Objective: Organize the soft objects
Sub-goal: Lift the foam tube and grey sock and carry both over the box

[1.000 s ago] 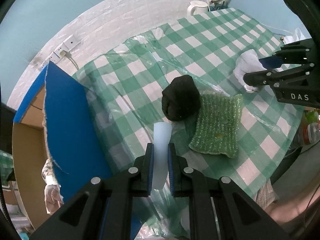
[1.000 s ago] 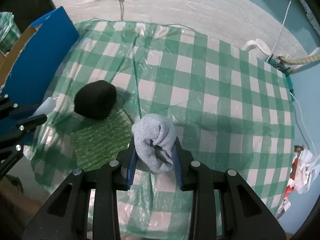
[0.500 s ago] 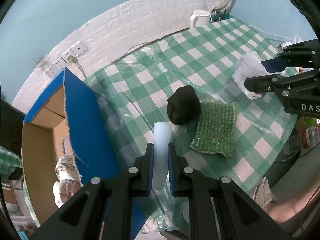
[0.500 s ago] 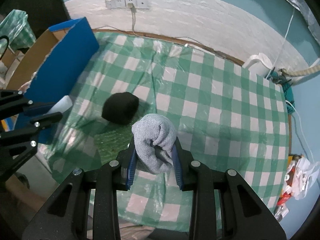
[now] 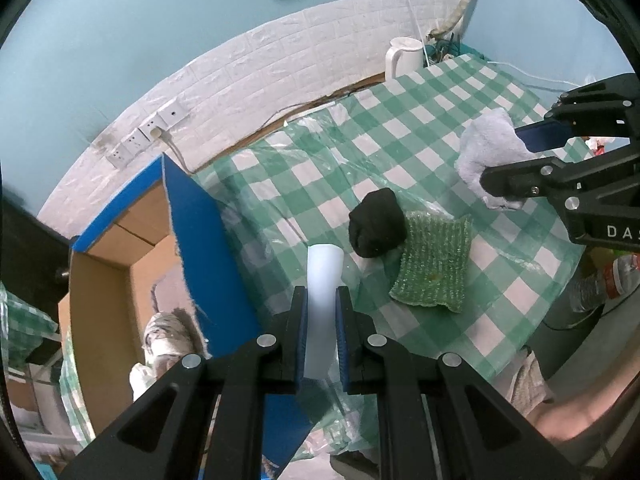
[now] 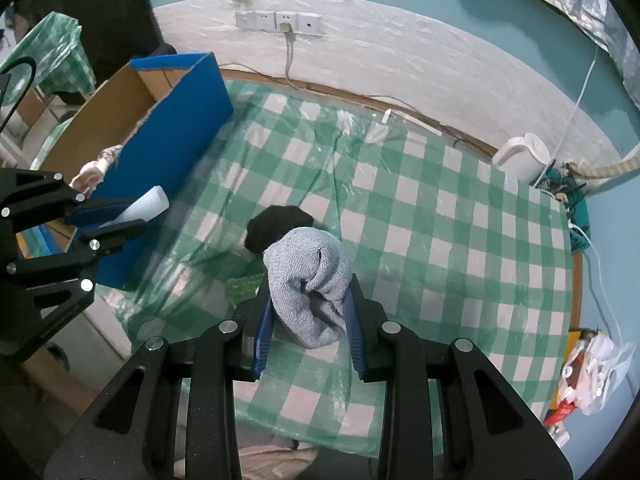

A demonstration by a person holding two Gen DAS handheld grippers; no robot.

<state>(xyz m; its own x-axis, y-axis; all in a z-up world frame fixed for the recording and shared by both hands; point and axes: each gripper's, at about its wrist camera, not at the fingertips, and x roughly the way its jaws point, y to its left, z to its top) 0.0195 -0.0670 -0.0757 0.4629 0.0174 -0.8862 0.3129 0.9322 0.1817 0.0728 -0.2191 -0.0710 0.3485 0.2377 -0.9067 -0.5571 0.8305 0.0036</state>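
My left gripper [image 5: 322, 300] is shut on a white foam block [image 5: 322, 280] and holds it high above the table's left edge, next to the blue cardboard box [image 5: 200, 240]; it also shows in the right wrist view [image 6: 116, 216]. My right gripper [image 6: 308, 300] is shut on a grey rolled sock [image 6: 310, 276] and holds it above the table; the sock also shows in the left wrist view [image 5: 486, 146]. A black rolled sock [image 5: 376, 222] lies on the checked tablecloth [image 5: 400, 152], touching a green sponge cloth [image 5: 434, 264].
The open box [image 6: 132, 120] stands at the table's left end, with soft items [image 5: 164, 332] inside. A white kettle [image 6: 522, 158] stands at the far right corner by cables. Wall sockets [image 6: 278, 22] sit on the back wall. Bottles [image 5: 600, 284] stand beyond the table's front edge.
Both grippers have risen and pulled back from the table with their loads held. The box interior has come into view.
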